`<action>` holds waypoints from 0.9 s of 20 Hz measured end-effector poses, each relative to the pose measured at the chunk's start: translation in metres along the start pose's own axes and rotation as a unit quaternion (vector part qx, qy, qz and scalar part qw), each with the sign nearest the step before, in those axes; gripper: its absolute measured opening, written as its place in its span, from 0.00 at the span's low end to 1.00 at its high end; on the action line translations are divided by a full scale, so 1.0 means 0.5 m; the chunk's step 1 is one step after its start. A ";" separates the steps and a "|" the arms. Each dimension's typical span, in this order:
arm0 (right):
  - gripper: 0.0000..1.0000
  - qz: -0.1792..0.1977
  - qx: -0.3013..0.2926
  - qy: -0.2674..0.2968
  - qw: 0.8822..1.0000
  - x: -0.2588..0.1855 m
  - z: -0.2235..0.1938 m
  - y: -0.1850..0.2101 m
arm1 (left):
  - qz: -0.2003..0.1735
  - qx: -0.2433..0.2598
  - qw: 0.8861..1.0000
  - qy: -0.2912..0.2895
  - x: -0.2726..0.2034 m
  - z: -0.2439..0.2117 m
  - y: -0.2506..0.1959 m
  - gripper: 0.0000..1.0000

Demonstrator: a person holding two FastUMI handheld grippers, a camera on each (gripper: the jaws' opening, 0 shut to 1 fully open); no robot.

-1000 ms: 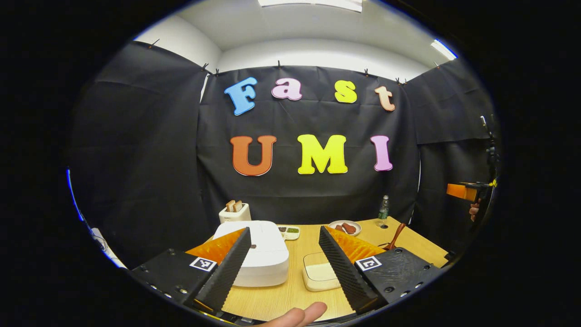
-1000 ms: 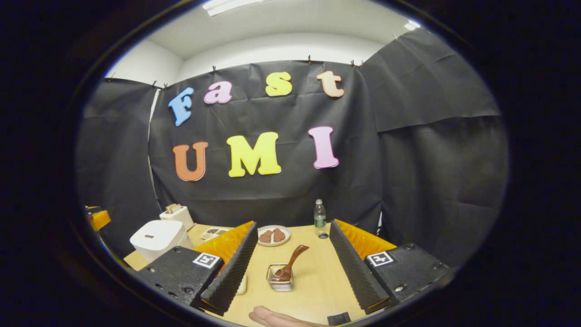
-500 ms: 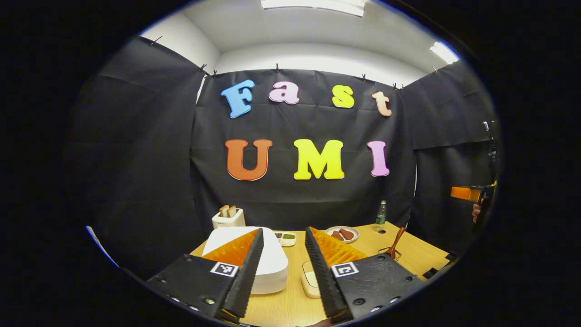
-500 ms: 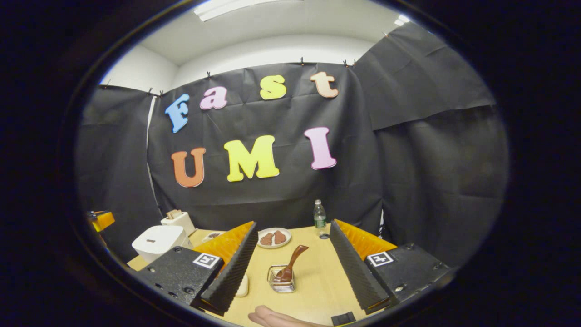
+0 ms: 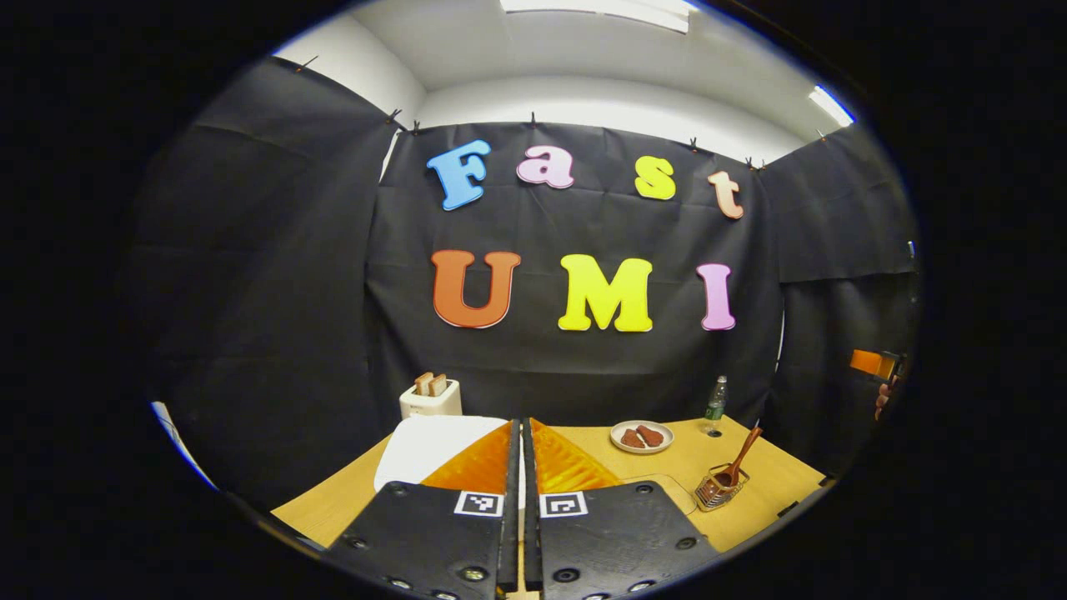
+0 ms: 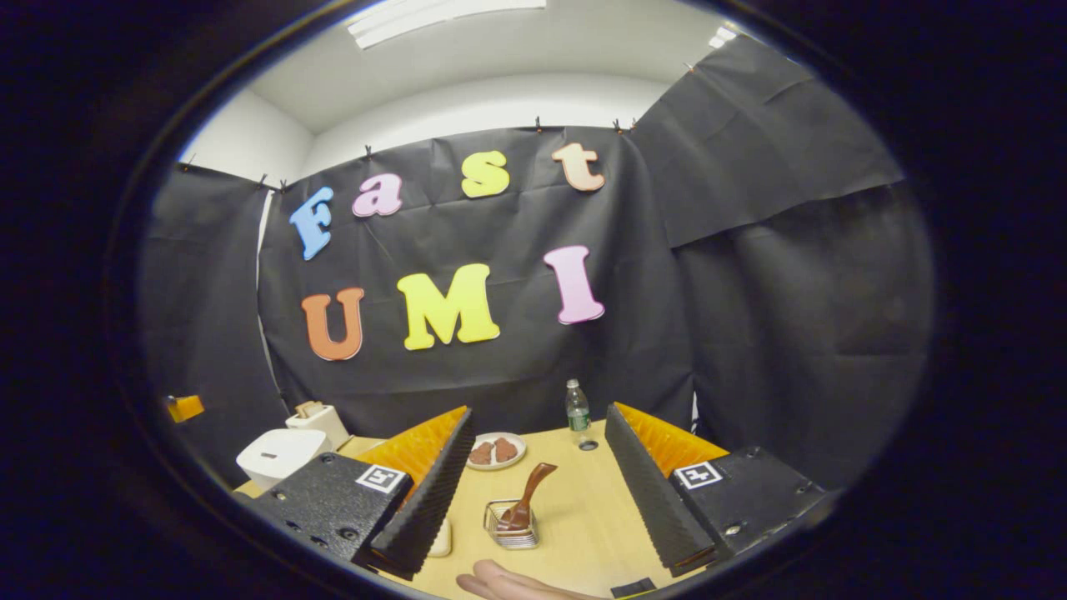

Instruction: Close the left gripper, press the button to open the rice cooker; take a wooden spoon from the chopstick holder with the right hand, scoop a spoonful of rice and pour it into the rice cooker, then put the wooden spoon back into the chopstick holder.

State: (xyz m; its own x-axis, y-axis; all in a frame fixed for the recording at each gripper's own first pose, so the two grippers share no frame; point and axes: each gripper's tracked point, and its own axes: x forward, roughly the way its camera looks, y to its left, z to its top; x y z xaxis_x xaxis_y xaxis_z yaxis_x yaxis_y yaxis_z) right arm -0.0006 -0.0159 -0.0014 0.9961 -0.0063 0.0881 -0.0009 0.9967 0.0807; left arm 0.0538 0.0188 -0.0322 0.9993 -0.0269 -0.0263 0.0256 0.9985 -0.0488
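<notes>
Rice cooker (image 5: 433,446) — white, lid down, far-left on the table (image 6: 575,508). Left gripper (image 5: 522,500) fingers pressed together, empty; button press is next. Right gripper (image 6: 542,492) spread wide — wooden spoon (image 6: 527,500) in chopstick holder (image 6: 511,533) ahead.

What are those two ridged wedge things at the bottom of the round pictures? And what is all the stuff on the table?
Those wedges are tongs that a person holds, one in each hand. A small camera rides on each, so each round picture looks forward along its own tongs.

In the left gripper view, the left tongs are squeezed shut with nothing between them, in front of the white boxy rice cooker with its lid down.

In the right gripper view, the right tongs are open and empty. Between them stands a small wire chopstick holder with a brown wooden spoon leaning in it.

On the light wooden table there are also a white toaster with bread, a plate of brown food and a clear plastic bottle.
</notes>
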 end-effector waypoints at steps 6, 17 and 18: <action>1.00 0.015 0.001 -0.014 1.000 0.021 0.004 0.010 | 0.029 0.002 0.997 0.066 0.088 -0.081 0.054 0.00; 1.00 0.017 0.007 0.006 1.000 0.068 -0.070 -0.033 | 0.058 -0.039 0.980 0.188 0.253 -0.261 0.156 0.00; 1.00 0.014 0.011 0.007 1.000 0.071 -0.079 -0.041 | 0.054 -0.043 0.980 0.189 0.259 -0.265 0.150 0.00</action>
State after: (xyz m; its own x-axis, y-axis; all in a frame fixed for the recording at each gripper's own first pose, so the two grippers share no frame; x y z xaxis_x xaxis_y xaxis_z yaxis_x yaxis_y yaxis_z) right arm 0.0382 -0.0334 -0.0391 0.9968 0.0232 0.0768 -0.0308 0.9945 0.1003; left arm 0.1817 0.0837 -0.1714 0.9139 0.0463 -0.4034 -0.0982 0.9892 -0.1087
